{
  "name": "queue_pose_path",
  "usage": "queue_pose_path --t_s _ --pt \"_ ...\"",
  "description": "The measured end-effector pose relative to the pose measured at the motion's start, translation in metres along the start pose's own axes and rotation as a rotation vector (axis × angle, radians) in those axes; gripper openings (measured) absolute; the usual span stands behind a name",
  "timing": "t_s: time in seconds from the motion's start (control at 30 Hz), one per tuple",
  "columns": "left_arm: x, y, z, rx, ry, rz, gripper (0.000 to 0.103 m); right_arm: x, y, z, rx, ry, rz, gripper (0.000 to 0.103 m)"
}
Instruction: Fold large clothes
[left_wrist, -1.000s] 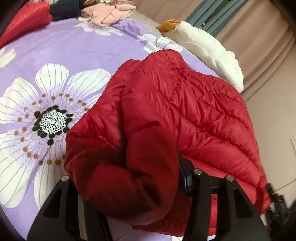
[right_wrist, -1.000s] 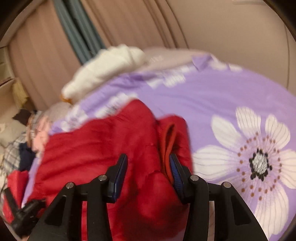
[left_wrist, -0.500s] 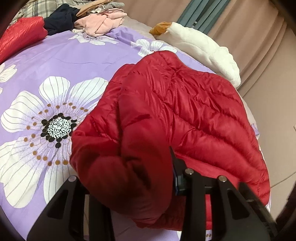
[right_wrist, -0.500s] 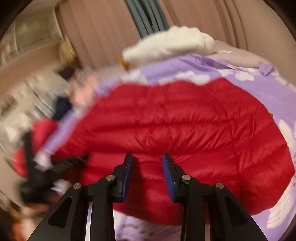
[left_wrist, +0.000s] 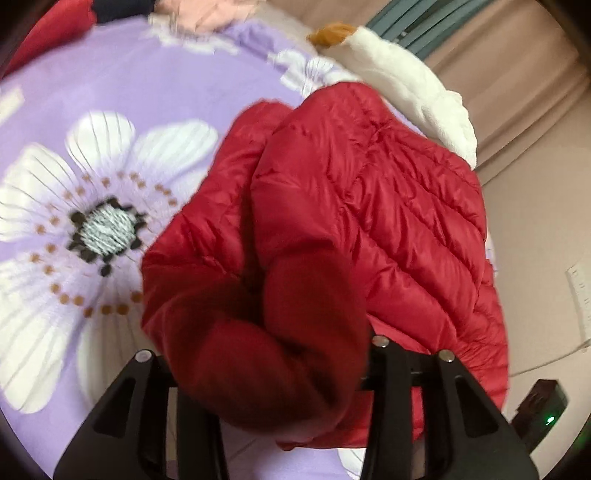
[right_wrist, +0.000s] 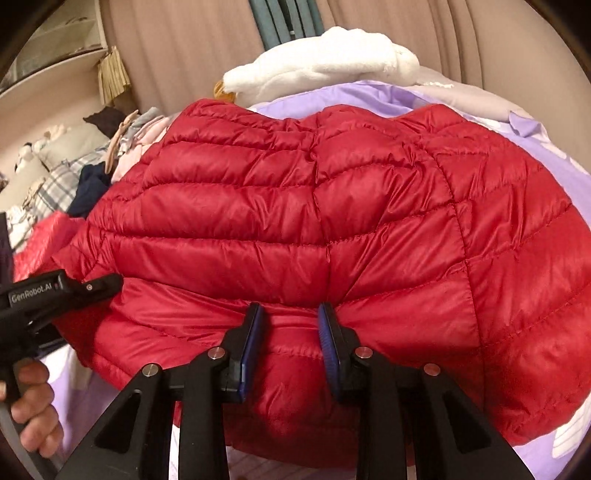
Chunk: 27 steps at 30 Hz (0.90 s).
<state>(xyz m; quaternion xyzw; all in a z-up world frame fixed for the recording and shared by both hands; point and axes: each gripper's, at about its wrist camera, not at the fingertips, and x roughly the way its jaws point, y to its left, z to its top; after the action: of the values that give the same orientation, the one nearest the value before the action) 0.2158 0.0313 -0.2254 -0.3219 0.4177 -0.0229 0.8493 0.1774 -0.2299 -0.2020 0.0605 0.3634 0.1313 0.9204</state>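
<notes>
Red quilted down jacket (right_wrist: 295, 221) lies spread on purple floral bedsheet (left_wrist: 110, 92), near white plush blanket (right_wrist: 325, 62) at far edge. Right gripper (right_wrist: 290, 343): jaws part-closed, blue pads (right_wrist: 328, 343) pinching fold at jacket hem. Left gripper (left_wrist: 273, 369): bunched jacket fabric draped over fingers, hiding them; jaw state cannot tell. Clothes pile (right_wrist: 92, 166) sits beyond jacket, left side in right wrist view.
</notes>
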Motion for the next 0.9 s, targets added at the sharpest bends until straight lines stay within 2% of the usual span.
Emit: queue_pose_path --t_s 0.03,0.13,0.2,0.33,0.57,0.7,0.9 --pt "0.005 0.005 0.002 -0.021 0.022 -0.025 0.048 0.002 0.001 0.004 -0.006 0.001 -0.007 0.028" --pt "0.013 0.022 0.005 -0.112 0.051 -0.116 0.049 -0.003 0.008 0.002 -0.034 -0.015 -0.034 0.028" --pt "0.013 0.025 0.006 -0.113 0.053 -0.137 0.047 -0.007 0.01 0.001 -0.034 -0.02 -0.034 0.028" --pt "0.01 0.008 0.0 -0.025 0.013 -0.076 0.044 -0.011 0.008 0.003 -0.027 -0.017 -0.013 0.028" --pt "0.01 -0.004 -0.004 -0.008 -0.024 -0.003 0.036 -0.017 0.006 0.002 -0.007 -0.021 0.012 0.028" --pt "0.004 -0.019 -0.012 0.105 -0.095 0.085 0.03 -0.024 0.006 -0.001 -0.058 -0.008 0.02 0.028" --pt "-0.002 -0.038 -0.021 0.243 -0.169 0.166 0.022 -0.024 -0.005 -0.006 -0.069 0.024 0.028 0.028"
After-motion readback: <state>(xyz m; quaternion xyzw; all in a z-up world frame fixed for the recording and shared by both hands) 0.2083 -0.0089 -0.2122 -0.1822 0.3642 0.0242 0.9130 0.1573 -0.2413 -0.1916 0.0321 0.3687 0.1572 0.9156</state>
